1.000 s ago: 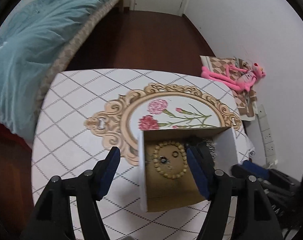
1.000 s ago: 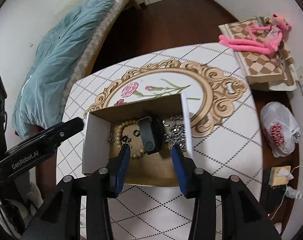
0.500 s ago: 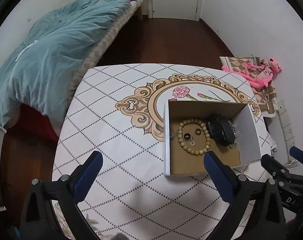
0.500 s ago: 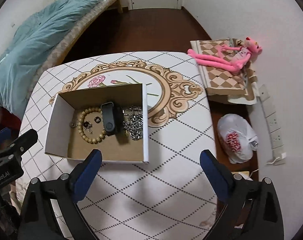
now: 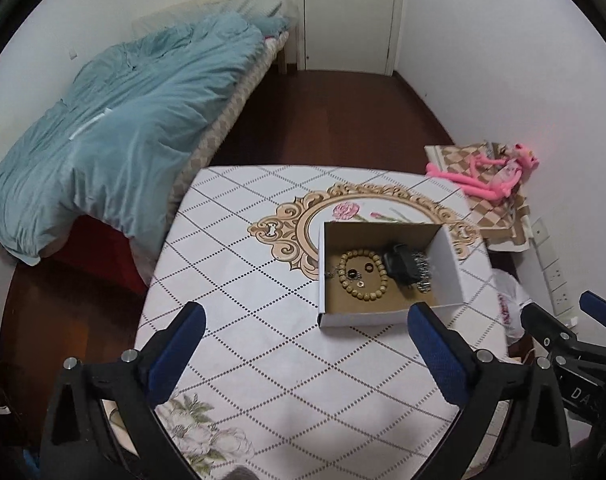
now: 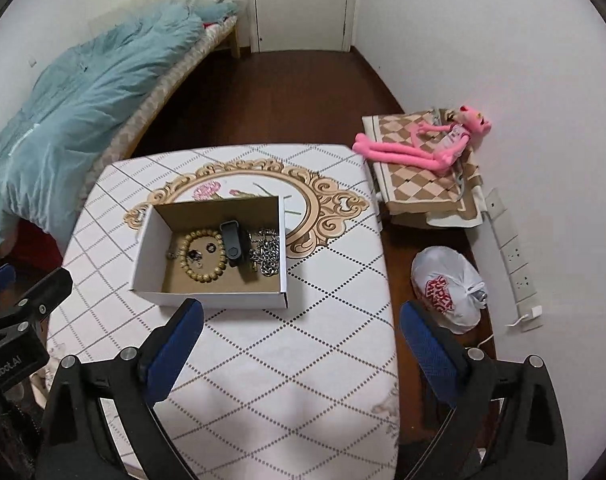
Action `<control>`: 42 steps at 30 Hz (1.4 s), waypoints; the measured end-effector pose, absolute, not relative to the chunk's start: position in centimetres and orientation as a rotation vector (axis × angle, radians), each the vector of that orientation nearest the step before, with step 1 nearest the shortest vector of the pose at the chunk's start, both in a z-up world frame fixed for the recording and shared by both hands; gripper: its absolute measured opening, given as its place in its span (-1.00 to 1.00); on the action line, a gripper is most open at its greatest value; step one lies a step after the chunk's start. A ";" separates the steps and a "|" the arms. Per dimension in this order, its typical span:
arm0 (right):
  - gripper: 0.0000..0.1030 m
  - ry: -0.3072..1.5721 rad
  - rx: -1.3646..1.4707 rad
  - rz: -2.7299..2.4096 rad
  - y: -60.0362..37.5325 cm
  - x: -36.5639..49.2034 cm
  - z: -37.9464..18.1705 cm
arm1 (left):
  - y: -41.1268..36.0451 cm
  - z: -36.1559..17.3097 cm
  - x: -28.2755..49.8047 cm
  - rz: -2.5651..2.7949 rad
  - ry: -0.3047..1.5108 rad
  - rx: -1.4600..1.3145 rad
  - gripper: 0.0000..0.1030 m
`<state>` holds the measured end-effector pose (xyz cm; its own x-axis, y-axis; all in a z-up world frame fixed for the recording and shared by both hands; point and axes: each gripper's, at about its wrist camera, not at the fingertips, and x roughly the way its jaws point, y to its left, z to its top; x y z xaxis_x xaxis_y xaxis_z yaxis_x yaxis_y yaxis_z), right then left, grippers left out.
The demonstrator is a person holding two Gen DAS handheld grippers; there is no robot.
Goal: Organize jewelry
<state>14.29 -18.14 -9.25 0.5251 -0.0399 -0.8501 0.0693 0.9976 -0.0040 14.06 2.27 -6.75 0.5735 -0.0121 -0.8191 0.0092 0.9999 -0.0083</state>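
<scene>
A white cardboard box (image 5: 449,256) (image 6: 151,248) stands open on the patterned table. Inside lie a wooden bead bracelet (image 5: 363,274) (image 6: 201,254), small rings (image 5: 368,268) (image 6: 211,247), a black band (image 5: 397,266) (image 6: 235,242) and a silver chain (image 5: 421,270) (image 6: 267,254). My left gripper (image 5: 303,344) is open and empty, held above the table's near side, short of the box. My right gripper (image 6: 301,342) is open and empty, near the table's right front edge. Each gripper shows at the edge of the other's view.
The table (image 5: 243,280) (image 6: 323,320) has a white diamond-patterned cloth with a gold floral frame. A bed with a teal duvet (image 5: 115,128) is at the left. A pink plush toy (image 6: 423,144) lies on a checkered bag at the right wall, near a white plastic bag (image 6: 447,288).
Both grippers have pulled back and up from the box and opened wide. The black band and the rest of the jewelry stay in the box.
</scene>
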 end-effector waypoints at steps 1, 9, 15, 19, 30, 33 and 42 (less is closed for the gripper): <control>0.94 1.001 0.036 -0.064 -18.1 13.5 -8.2 | 2.3 -5.9 13.4 -0.019 0.949 -0.007 1.00; 0.94 0.892 0.053 -0.060 -17.9 8.1 -1.7 | 2.7 -0.1 8.8 -0.029 0.869 -0.014 1.00; 0.95 0.830 0.043 -0.074 -17.8 5.0 2.1 | 2.6 2.5 6.4 -0.018 0.848 0.007 1.00; 1.00 0.798 0.035 -0.088 -18.0 3.3 4.1 | 2.5 3.9 4.9 -0.026 0.837 0.017 1.00; 1.00 0.798 0.024 -0.090 -18.1 1.4 5.8 | 2.1 5.1 3.8 -0.033 0.829 0.019 1.00; 1.00 0.799 0.029 -0.098 -18.4 2.1 5.8 | 1.9 5.0 4.5 -0.034 0.833 0.013 1.00; 1.00 0.817 0.035 -0.117 -19.0 5.9 4.7 | 1.0 3.9 7.4 -0.008 0.848 0.022 1.00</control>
<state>5.86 -18.96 4.69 0.6784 -0.0906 -0.7291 0.1175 0.9930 -0.0141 7.42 0.99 3.93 0.6617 0.0016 -0.7497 0.0163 0.9997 0.0165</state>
